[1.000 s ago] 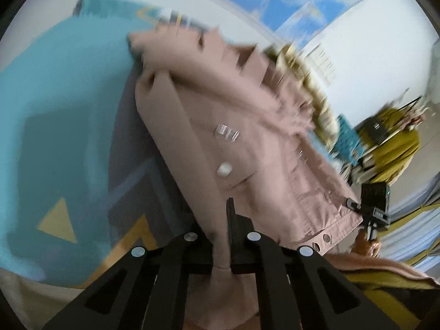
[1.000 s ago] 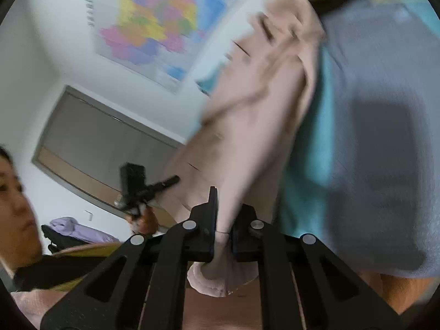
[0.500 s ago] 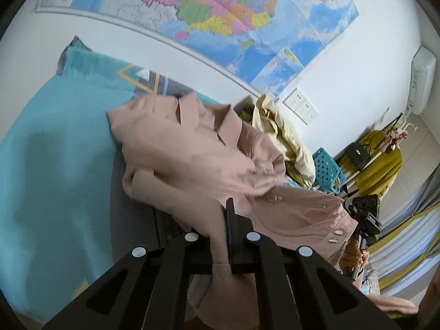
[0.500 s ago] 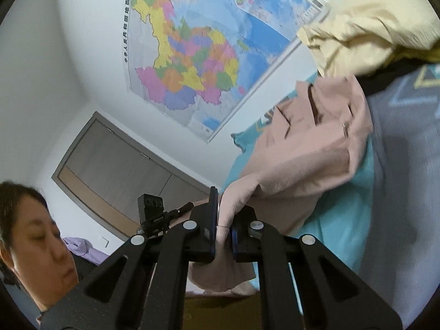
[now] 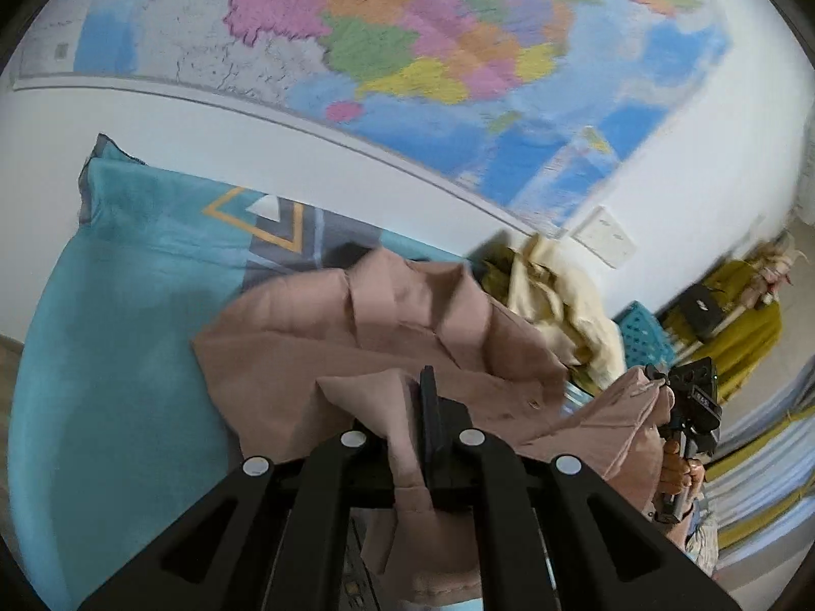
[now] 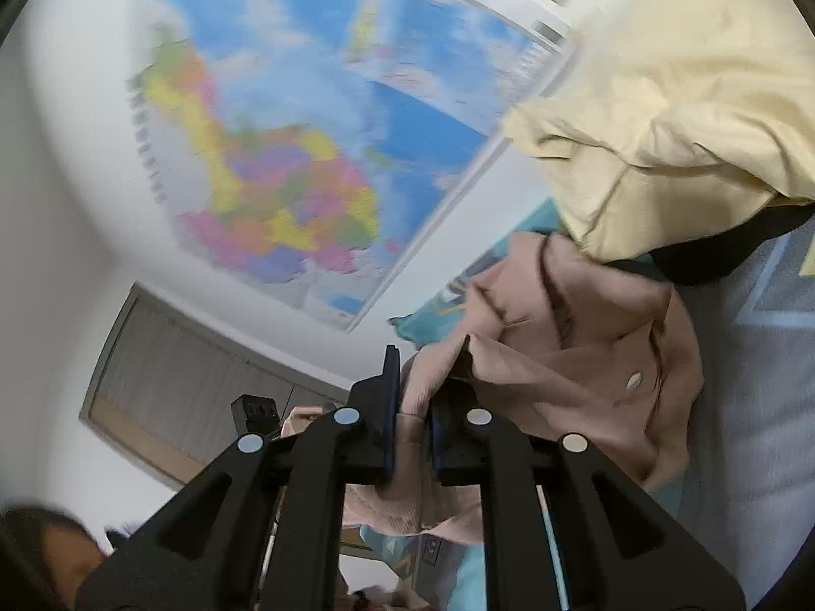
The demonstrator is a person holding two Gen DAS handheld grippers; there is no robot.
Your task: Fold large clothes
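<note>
A dusty pink jacket with snap buttons lies bunched on a teal and grey bedspread. My left gripper is shut on a fold of the jacket's edge. My right gripper is shut on another part of the pink jacket, which hangs from its jaws. The right gripper also shows in the left wrist view, holding the jacket's far corner. The jacket's lower part is hidden behind the gripper bodies.
A pale yellow garment is heaped at the jacket's far side, also seen in the left wrist view. A wall map hangs behind the bed. A blue crate and mustard clothes stand at the right.
Both grippers have risen and moved toward the collar, carrying the jacket's lower part up and over. The jacket was spread long; now it is bunched and doubled.
</note>
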